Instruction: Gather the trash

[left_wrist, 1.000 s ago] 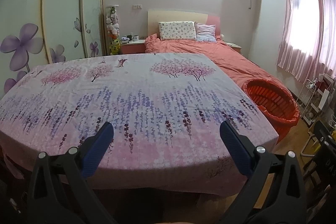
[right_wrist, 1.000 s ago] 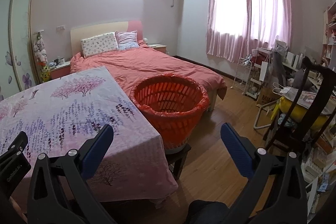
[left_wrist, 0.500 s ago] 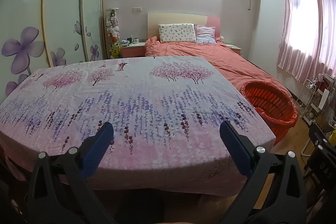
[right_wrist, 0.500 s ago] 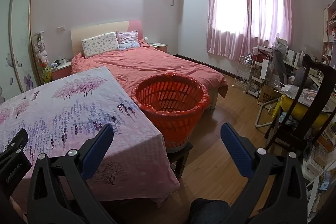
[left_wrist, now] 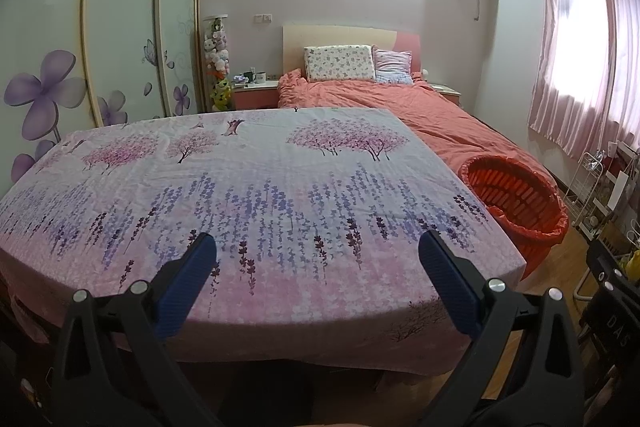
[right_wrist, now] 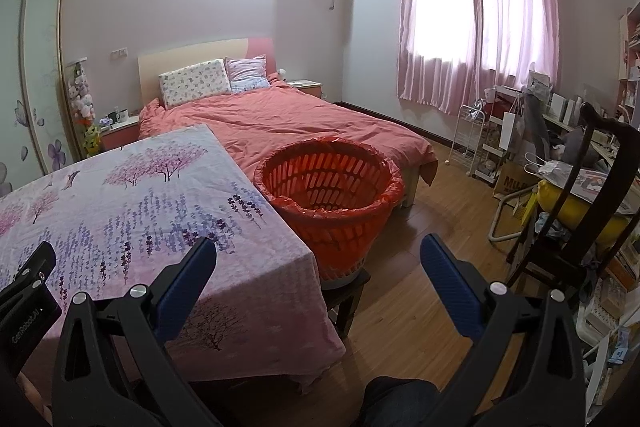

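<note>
Both grippers, left (left_wrist: 318,249) and right (right_wrist: 318,251), are hovering with fingers spread, gripping nothing. No trash is showing on the counter (left_wrist: 260,187); bin (right_wrist: 328,187) is sitting just right of it. I'd be scanning for trash before closing.

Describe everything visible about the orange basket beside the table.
The orange basket is a round plastic bin with slotted walls, lined with a thin red-orange bag folded over its rim. It stands upright on a small dark stool, close beside the floral-clothed table and just in front of the bed's foot. It looks empty. Neither gripper touches it.
</note>
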The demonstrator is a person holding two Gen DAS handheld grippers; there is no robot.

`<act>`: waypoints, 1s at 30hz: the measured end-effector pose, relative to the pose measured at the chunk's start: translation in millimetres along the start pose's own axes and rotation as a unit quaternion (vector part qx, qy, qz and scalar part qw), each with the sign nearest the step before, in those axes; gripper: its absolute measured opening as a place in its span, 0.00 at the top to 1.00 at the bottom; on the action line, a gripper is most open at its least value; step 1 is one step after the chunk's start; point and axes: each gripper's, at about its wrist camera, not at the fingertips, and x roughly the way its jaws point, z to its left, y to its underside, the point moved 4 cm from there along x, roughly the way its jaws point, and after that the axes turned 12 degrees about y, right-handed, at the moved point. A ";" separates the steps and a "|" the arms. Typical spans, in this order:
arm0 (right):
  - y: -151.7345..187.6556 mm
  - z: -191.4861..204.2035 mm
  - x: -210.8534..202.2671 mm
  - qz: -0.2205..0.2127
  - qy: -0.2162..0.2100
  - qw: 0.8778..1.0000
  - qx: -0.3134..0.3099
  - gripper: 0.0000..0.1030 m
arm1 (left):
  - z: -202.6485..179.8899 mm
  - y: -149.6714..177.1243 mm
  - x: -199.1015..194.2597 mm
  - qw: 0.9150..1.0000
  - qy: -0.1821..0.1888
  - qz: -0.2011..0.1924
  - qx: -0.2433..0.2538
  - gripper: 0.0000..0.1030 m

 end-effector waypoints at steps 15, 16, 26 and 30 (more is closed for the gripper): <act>0.6 0.3 0.8 0.001 0.000 1.000 0.001 0.02 | 1.7 0.6 1.9 1.000 -0.001 0.004 -0.002 0.04; 1.1 0.7 0.8 0.002 0.000 1.000 0.001 0.02 | 1.4 0.5 1.7 1.000 -0.001 0.003 -0.002 0.04; 1.6 0.5 0.8 0.002 0.000 1.000 0.001 0.02 | 1.4 0.6 1.7 1.000 -0.001 0.004 -0.002 0.04; 1.4 -0.2 1.2 0.002 0.000 1.000 0.001 0.02 | 1.8 0.8 1.6 1.000 -0.001 0.004 -0.002 0.04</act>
